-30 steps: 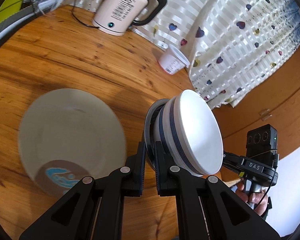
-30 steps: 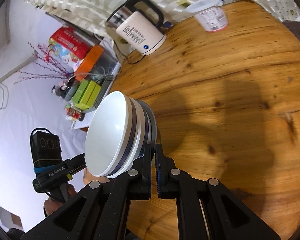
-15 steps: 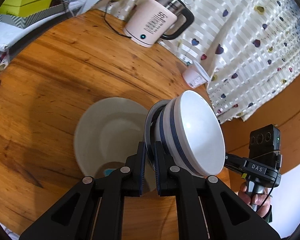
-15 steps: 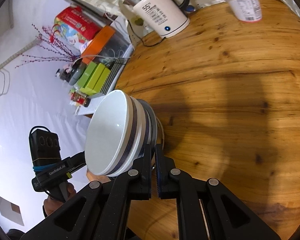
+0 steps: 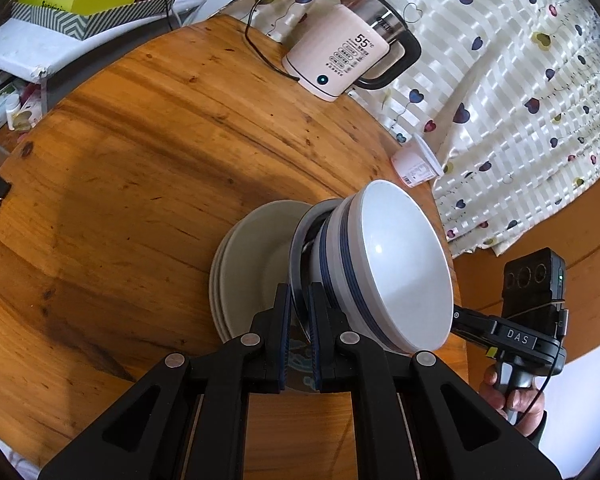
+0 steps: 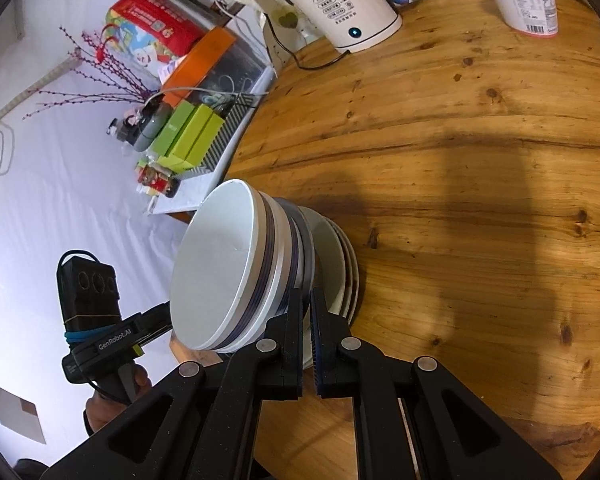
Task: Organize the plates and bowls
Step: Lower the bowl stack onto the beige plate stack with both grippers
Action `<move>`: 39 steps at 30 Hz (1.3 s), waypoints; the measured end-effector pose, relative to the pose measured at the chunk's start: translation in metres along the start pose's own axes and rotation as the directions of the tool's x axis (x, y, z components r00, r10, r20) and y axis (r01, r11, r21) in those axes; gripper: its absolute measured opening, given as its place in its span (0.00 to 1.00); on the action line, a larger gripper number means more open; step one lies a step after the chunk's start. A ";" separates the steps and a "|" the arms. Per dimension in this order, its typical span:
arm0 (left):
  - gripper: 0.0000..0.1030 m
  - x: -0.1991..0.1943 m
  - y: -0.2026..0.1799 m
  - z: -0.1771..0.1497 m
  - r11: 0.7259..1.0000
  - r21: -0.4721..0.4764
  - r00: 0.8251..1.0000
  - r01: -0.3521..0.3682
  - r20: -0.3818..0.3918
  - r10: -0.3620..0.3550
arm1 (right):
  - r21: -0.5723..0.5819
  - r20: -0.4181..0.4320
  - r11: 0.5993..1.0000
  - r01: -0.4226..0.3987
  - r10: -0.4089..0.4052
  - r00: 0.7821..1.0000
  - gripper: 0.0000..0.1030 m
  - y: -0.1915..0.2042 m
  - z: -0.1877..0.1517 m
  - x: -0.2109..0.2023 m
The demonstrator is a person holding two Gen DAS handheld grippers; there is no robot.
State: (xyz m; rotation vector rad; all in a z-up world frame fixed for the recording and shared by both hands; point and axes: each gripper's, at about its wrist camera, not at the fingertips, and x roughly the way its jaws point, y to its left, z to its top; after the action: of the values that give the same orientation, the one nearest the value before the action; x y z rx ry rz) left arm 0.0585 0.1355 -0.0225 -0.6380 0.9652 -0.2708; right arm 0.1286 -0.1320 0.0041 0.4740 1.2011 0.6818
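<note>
now over the stacked plates [image 5: 248, 264], where bare round wooden table [image 5: 140, 152] showed earlier, hangs a glossy banded bowl stack [image 5: 396, 264].
left gripper [image 5: 299, 312] and right gripper [image 6: 307, 320] each pinch its grey rim.

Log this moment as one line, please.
left gripper: shut on bowl stack | right gripper: shut on same rim | stack held tilted above plates | table

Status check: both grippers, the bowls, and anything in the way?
Left gripper and right gripper shut on bowl stack rim. Stack tilted above plates. Kettle, yogurt cup well apart.
</note>
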 end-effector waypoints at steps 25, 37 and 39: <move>0.07 -0.003 0.006 0.000 1.000 -0.030 1.000 -0.010 0.001 0.010 | -0.010 -0.027 0.999 0.031 -0.031 0.999 0.05 0.005 0.006 0.012; 0.07 -0.005 0.009 -0.001 0.999 -0.043 1.000 -0.012 0.008 0.012 | -0.022 -0.031 0.999 0.039 -0.040 0.999 0.06 0.007 0.008 0.015; 0.07 -0.005 0.010 -0.001 0.999 -0.046 1.000 -0.013 0.009 0.013 | -0.022 -0.032 0.999 0.039 -0.039 0.999 0.06 0.008 0.008 0.015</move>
State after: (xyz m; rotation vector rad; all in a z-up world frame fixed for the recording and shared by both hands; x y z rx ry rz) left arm 0.0540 0.1454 -0.0255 -0.6742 0.9685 -0.2349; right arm 0.1379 -0.1155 0.0011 0.4215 1.2296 0.6708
